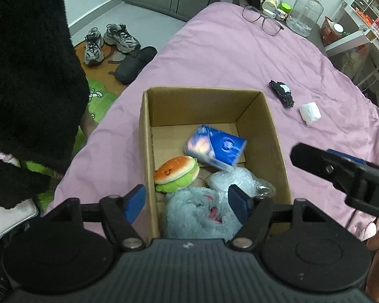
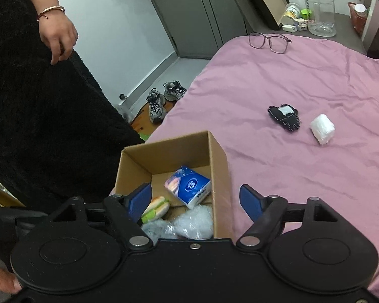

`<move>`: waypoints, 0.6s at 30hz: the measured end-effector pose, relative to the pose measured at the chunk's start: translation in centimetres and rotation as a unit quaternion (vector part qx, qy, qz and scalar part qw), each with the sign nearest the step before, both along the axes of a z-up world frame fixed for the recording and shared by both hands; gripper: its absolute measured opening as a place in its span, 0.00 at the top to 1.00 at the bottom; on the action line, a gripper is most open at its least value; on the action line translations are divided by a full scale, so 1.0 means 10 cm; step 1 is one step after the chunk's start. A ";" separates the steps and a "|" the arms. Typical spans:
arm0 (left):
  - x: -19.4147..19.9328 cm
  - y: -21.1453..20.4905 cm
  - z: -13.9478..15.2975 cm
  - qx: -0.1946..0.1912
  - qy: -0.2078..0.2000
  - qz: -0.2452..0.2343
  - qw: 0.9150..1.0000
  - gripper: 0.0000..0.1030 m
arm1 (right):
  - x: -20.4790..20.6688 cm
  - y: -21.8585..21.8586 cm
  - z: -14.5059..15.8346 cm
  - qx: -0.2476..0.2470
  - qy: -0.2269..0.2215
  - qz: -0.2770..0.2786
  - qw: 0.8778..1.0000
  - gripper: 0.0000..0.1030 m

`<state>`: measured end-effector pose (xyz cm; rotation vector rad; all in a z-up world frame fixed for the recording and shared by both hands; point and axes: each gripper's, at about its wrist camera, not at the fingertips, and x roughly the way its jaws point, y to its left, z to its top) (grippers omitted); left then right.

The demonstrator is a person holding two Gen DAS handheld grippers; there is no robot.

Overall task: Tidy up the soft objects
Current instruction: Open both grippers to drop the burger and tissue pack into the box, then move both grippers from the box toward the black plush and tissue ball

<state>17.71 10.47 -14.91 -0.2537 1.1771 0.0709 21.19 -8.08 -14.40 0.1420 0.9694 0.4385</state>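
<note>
An open cardboard box sits on the pink bed. Inside lie a blue tissue pack, a burger plush, a fluffy light-blue plush and a clear-wrapped white bundle. My left gripper is open and empty just above the box's near end. My right gripper is open and empty over the box's right wall. A black stitched soft piece and a white wrapped roll lie on the bed beyond the box.
Glasses lie at the bed's far end, with a clear jug and small items behind. Sneakers and a dark slipper are on the floor to the left. A person in black fleece stands left.
</note>
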 end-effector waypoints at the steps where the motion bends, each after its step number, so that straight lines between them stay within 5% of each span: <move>1: -0.01 0.00 0.01 0.003 0.000 0.002 1.000 0.31 | -0.03 -0.03 0.00 -0.001 0.001 -0.002 1.000 0.26; 18: -0.23 -0.25 0.32 0.000 -0.035 0.017 0.999 0.08 | -0.32 -0.73 0.21 -0.006 -0.028 -0.046 0.999 0.12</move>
